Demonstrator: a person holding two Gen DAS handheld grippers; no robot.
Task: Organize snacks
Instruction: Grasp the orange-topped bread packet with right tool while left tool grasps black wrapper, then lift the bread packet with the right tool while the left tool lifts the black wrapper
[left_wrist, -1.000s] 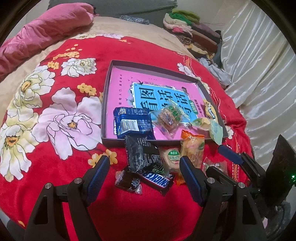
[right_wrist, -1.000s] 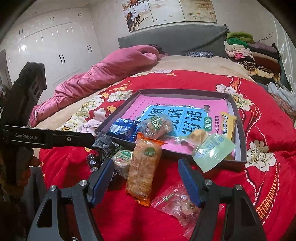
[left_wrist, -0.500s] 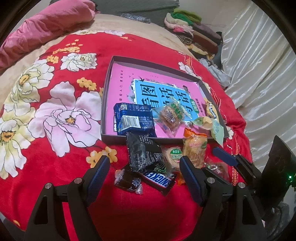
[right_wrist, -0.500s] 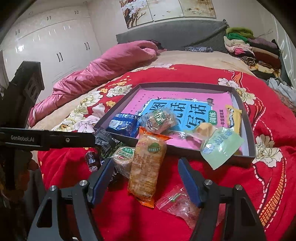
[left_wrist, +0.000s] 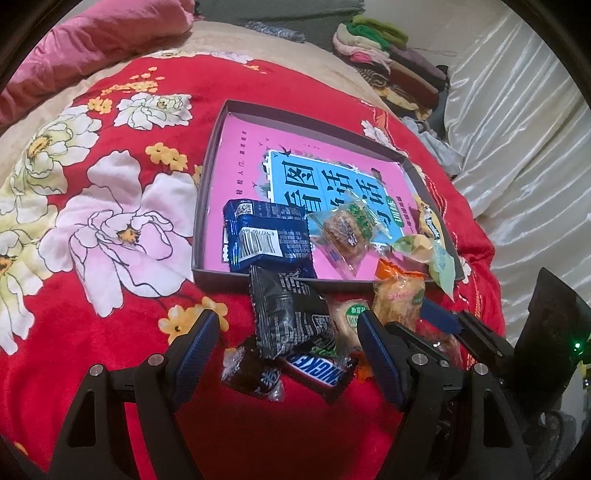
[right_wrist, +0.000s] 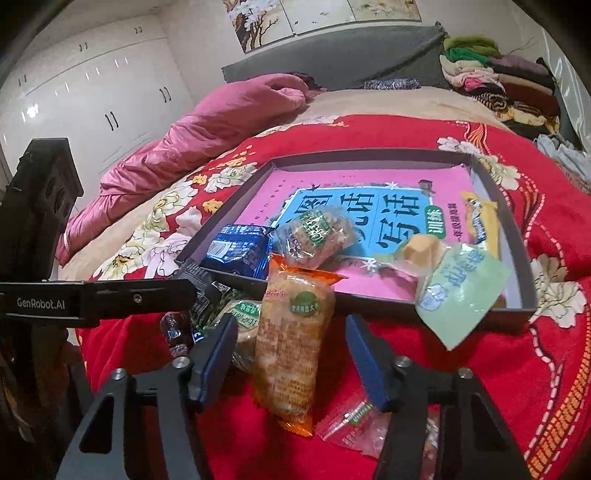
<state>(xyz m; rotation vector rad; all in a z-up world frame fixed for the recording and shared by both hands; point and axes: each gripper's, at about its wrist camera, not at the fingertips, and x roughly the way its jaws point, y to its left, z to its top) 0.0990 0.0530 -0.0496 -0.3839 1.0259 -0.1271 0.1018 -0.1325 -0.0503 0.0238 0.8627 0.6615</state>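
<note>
On the red flowered blanket (left_wrist: 110, 369), a shallow grey tray (right_wrist: 517, 236) sits with a pink book lying flat inside it, and snacks are split between the tray and the bedding in front. A blue packet (left_wrist: 269, 240), a clear-wrapped cake (left_wrist: 347, 229), a yellow bar (right_wrist: 480, 221) and a pale green packet (right_wrist: 461, 288) lie in or over the tray, the green one drooping across the near wall.

Outside it, the orange packet (right_wrist: 291, 343) leans against the tray's near wall, and the right gripper (right_wrist: 291, 354) has a finger on each side of it. Its jaws are closing, but gaps show on both sides, so the pads do not press yet. A round green-labelled cake (right_wrist: 243, 321) sits just beside the left finger, and a clear bag (right_wrist: 354, 421) lies under the right one.

The left gripper (left_wrist: 288, 347) hangs wide open with nothing held, above a black packet (left_wrist: 288, 314), a chocolate bar (left_wrist: 317, 369) and a small dark sweet (left_wrist: 255, 380).

The risk is a bad pinch: the closing fingers could catch the round cake or the clear bag along with the orange packet. A slick, puffy wrapper may also squirt out sideways, and lifting it could nudge the drooping green packet off the wall.
</note>
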